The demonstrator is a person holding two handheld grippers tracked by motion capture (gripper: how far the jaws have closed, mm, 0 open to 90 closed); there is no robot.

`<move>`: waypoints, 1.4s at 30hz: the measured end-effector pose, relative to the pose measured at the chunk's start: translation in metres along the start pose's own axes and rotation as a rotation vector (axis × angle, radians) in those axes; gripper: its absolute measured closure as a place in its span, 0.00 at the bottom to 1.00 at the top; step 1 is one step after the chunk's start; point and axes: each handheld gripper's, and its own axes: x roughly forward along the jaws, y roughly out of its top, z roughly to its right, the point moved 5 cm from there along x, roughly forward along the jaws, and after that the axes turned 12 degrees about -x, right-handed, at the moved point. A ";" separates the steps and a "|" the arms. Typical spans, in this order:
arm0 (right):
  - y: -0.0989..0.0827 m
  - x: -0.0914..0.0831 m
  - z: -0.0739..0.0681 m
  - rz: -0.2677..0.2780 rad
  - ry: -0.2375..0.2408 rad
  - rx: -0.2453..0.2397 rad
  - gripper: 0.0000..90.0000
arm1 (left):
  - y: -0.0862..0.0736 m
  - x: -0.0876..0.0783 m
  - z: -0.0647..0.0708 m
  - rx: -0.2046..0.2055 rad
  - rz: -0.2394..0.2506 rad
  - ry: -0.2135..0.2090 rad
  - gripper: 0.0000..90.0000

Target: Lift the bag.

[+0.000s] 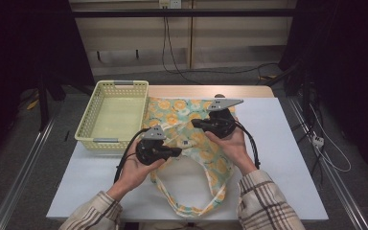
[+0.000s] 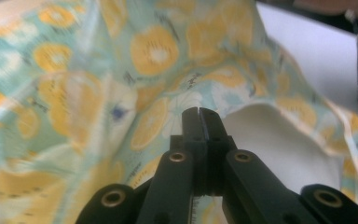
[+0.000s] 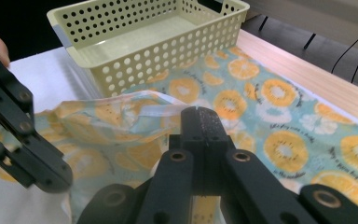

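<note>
Both jaws are pinching shut on the bag's edge.

Left gripper (image 1: 177, 152) and right gripper (image 1: 195, 123) are each holding the fruit-print bag (image 1: 191, 143), lying on the table (image 1: 287, 143) beside the basket (image 1: 112, 115). I think the thin cloth might be slipping out if the hands are pulling apart too hard. From above, the bag's long handles are showing; the right gripper view is showing the basket's holes up close.
</note>
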 end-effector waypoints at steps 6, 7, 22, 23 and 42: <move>0.012 -0.006 0.004 0.029 -0.011 -0.007 1.00 | 0.022 -0.027 0.000 -0.005 0.100 -0.002 1.00; 0.014 -0.007 0.004 0.032 -0.011 -0.008 1.00 | 0.025 -0.032 0.000 -0.011 0.122 -0.004 1.00; 0.046 -0.029 0.019 0.111 -0.054 -0.015 1.00 | 0.081 -0.078 0.017 0.007 0.335 -0.034 1.00; 0.048 -0.031 0.021 0.114 -0.057 -0.015 1.00 | 0.085 -0.080 0.018 0.009 0.344 -0.036 1.00; 0.126 -0.082 0.052 0.240 -0.181 -0.071 1.00 | 0.141 -0.150 0.044 0.106 0.509 -0.009 1.00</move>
